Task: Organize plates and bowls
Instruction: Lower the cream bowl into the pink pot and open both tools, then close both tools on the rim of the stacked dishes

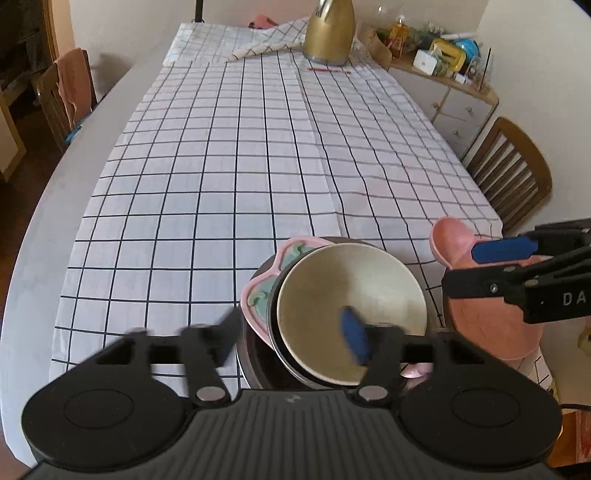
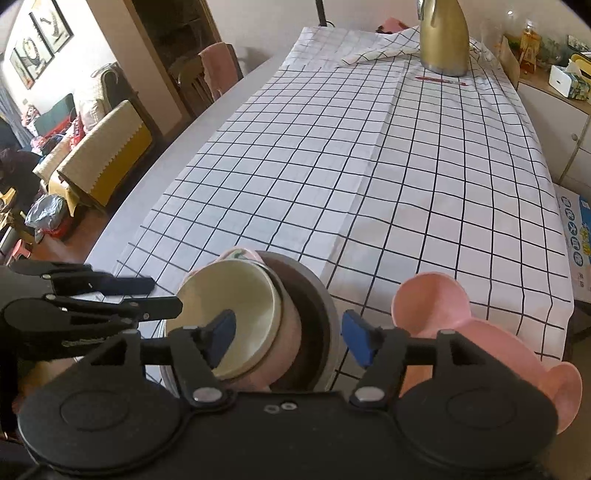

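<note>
Cream bowl (image 1: 351,314) looks glazed, slick, breakable — best pinched at the rim. Left fingers (image 1: 354,334) spread wide; right fingers (image 2: 356,341) spread too, gripping nothing.

A gold kettle (image 1: 328,33) and red pen (image 1: 328,70) lie on the checked tablecloth (image 1: 240,155).

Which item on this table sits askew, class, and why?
The cream bowl sits tilted in the dark bowl, its rim propped on a pink and green dish beneath rather than nesting flat.
</note>
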`<state>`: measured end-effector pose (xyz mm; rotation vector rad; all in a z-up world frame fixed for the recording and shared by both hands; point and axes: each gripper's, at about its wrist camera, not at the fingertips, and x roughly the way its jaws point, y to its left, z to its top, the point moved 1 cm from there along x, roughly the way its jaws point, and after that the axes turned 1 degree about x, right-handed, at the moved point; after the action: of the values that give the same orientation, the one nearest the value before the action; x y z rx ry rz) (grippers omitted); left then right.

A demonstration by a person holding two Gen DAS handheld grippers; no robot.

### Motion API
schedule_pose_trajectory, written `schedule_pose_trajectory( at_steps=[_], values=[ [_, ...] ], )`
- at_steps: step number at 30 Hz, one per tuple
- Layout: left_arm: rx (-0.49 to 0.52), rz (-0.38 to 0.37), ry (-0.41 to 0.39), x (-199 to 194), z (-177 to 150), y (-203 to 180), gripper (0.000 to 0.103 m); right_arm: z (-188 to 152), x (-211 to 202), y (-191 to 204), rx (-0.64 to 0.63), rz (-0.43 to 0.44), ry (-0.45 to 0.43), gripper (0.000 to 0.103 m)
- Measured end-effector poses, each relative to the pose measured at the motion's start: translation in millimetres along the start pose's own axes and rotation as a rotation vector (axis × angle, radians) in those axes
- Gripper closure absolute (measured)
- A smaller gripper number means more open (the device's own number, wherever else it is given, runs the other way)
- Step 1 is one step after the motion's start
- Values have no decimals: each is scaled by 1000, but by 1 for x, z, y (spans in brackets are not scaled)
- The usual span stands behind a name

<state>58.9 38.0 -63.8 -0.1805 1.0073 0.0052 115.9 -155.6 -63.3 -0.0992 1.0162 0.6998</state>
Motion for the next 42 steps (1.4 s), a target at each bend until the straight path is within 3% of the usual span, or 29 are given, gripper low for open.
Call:
schedule_pose_trajectory(
  at_steps=[6, 14, 29, 31, 35, 37, 42],
  values=[
    [-51, 12, 14, -1, -12, 18, 34, -9, 1, -6, -14, -5, -5, 20],
    [-126, 53, 55, 13, -34, 42, 34, -20, 13, -16, -9, -42, 46, 18],
    [-191, 38, 112, 42, -53, 44, 35, -14, 38, -19, -59, -24, 59, 32],
    [-194, 40, 116, 44, -53, 44, 35, -10, 38, -19, -75, -15, 67, 41],
    [-206, 37, 119, 46, -53, 47, 35, -6, 40, -22, -117, -44, 80, 44],
    [-202, 46, 119, 48, -54, 48, 35, -7, 47, -23, -129, -53, 104, 51],
    [-204, 39, 133, 54, -53, 50, 43, -11, 68, -18, -164, -66, 141, 63]
  ],
)
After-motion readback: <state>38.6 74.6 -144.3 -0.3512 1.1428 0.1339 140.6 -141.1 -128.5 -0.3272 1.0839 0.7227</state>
